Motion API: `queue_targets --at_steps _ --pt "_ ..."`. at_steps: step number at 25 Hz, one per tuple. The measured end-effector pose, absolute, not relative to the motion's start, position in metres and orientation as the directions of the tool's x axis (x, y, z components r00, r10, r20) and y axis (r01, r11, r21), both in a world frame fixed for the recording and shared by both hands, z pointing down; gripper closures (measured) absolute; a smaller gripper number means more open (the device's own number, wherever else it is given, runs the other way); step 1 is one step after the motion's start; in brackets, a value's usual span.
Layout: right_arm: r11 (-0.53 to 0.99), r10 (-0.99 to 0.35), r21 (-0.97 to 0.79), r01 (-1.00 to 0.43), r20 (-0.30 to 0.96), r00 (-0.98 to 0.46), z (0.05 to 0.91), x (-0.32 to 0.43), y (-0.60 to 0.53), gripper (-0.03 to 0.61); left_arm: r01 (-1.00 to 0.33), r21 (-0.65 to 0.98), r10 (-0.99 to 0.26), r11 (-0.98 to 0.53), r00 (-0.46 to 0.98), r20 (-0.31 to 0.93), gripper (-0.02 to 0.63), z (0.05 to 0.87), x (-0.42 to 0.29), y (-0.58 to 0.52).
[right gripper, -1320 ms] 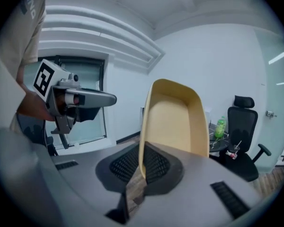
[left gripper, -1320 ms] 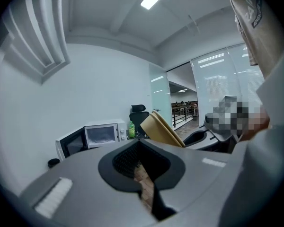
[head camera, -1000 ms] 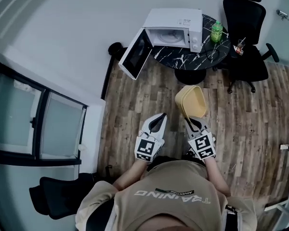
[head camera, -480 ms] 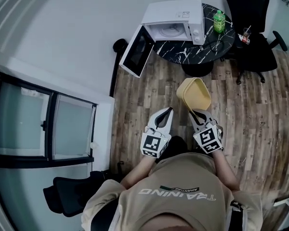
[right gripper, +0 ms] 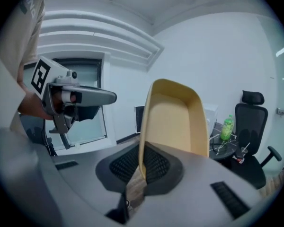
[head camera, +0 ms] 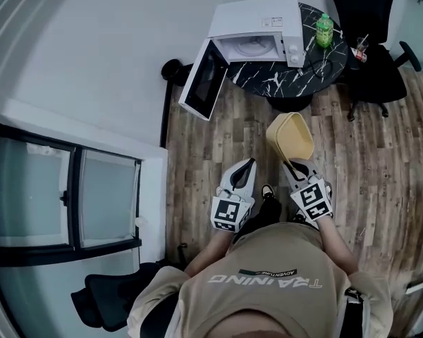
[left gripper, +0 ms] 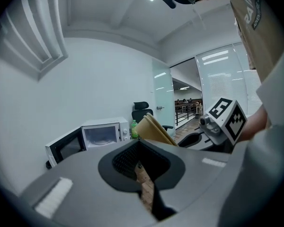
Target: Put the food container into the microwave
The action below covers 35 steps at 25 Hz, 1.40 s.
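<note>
Right gripper view, right tongs (right gripper: 141, 168) pinching food container (right gripper: 173, 112) rim, container rising above them, left tongs (left gripper: 139, 165) seemingly pressed together, empty.

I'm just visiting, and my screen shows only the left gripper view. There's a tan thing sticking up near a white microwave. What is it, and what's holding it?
Observer: It's the food container, an open tub that looks empty inside. In the right gripper view, the right gripper is shut on its rim.
Operator: Is the microwave close enough to drop it in?
Observer: Probably not. The head view shows a stretch of wooden floor between the person and the microwave.
Operator: What does the microwave stand on?
Observer: A round black table with white veining.
</note>
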State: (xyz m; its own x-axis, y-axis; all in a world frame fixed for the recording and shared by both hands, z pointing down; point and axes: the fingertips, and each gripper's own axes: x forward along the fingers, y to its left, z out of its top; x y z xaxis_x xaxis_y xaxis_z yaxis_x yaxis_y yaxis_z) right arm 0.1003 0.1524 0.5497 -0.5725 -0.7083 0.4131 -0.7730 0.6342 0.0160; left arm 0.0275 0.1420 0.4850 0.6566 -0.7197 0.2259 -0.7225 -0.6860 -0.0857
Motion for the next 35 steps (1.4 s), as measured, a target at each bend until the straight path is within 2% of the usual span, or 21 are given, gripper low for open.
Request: queue_targets --at_steps 11,22,28,35 --pt "0.555 -0.739 0.008 -0.832 0.463 -0.489 0.540 0.079 0.061 0.557 -0.717 -0.042 -0.709 -0.696 0.676 0.199 0.623 0.491 -0.029 0.037" --pt "0.477 -0.756 0.033 -0.879 0.525 -0.391 0.560 0.046 -0.017 0.557 -0.636 0.024 -0.623 -0.772 0.763 0.172 0.623 0.508 -0.052 -0.057" --pt "0.514 -0.718 0.076 -0.855 0.584 -0.380 0.563 0.029 -0.037 0.557 -0.659 0.027 -0.649 -0.752 0.746 0.152 0.623 0.520 -0.070 -0.092" --pt "0.590 -0.680 0.147 -0.794 0.621 -0.391 0.559 0.014 -0.057 0.557 -0.712 -0.014 -0.700 -0.702 0.686 0.199 0.623 0.545 -0.096 -0.099"
